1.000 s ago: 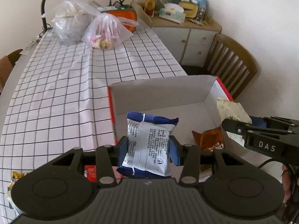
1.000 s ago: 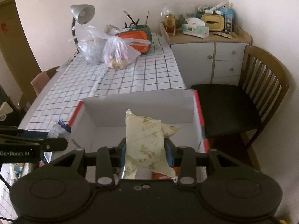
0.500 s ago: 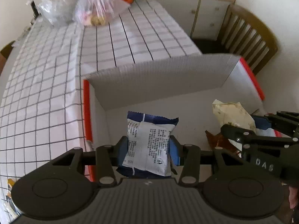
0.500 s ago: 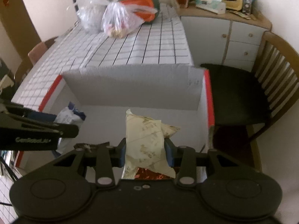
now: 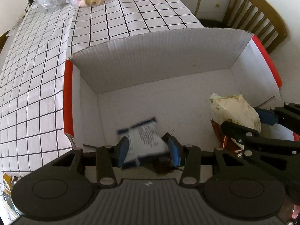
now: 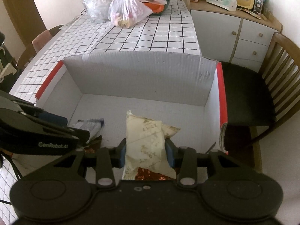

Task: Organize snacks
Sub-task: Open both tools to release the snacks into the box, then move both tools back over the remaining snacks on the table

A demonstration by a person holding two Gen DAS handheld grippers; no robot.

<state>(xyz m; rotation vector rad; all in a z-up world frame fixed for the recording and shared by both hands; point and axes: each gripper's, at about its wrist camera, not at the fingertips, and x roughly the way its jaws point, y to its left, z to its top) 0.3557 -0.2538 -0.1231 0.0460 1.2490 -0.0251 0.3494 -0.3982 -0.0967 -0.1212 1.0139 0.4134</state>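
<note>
Inside the corrugated box (image 5: 168,56), the left gripper (image 5: 148,146) loosely flanked a blurred, crinkly packet (image 5: 144,136); the right gripper (image 6: 146,151) (jaws opening) held a cream pouch (image 6: 144,142).

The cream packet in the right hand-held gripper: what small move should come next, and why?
Probably open the right hand-held gripper fully and let it drop: its jaws are opening with the cream packet between them, already low inside the white box, just above a brown wrapper.
</note>
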